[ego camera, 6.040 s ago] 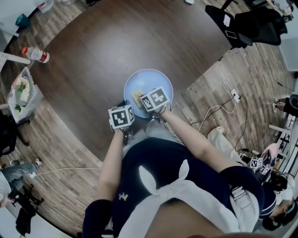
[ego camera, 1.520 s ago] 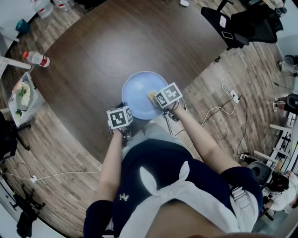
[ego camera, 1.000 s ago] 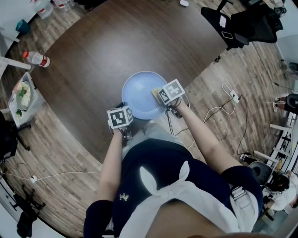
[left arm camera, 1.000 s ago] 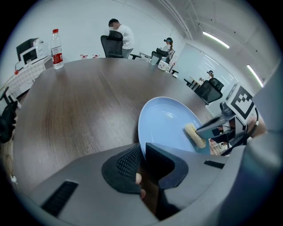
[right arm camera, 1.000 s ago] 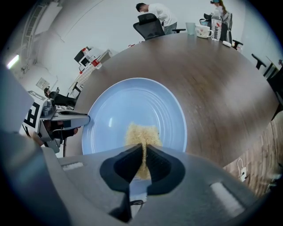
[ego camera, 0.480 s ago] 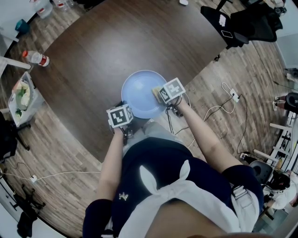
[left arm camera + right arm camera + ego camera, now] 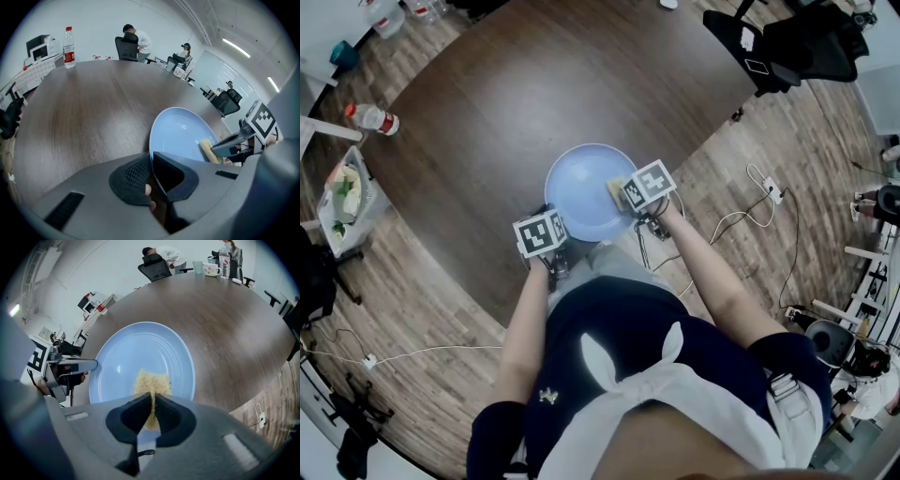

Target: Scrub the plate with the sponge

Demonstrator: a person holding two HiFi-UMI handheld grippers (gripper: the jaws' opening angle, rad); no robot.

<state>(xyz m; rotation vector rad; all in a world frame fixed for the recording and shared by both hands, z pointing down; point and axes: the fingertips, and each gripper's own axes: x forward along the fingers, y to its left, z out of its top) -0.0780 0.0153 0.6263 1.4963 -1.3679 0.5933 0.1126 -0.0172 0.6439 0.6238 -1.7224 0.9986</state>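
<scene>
A pale blue plate (image 7: 579, 183) lies near the front edge of the dark round table (image 7: 506, 103). My left gripper (image 7: 550, 216) is shut on the plate's near-left rim; in the left gripper view the plate (image 7: 178, 133) runs in between the closed jaws of the left gripper (image 7: 151, 161). My right gripper (image 7: 621, 194) is shut on a yellow sponge (image 7: 614, 190) that presses on the plate's right side. In the right gripper view the sponge (image 7: 152, 380) sticks out of the right gripper (image 7: 153, 404) onto the plate (image 7: 136, 350). The sponge (image 7: 207, 151) also shows in the left gripper view.
A water bottle (image 7: 370, 115) stands at the table's far left edge. A tray of items (image 7: 342, 192) sits off the table to the left. Black chairs (image 7: 787, 47) and floor cables (image 7: 741, 220) lie to the right. A mug (image 7: 208, 269) stands at the table's far side.
The right gripper has carried the sponge from the plate's near middle to its right side, creeping slightly right in the last second. The left gripper has stayed on the rim.
</scene>
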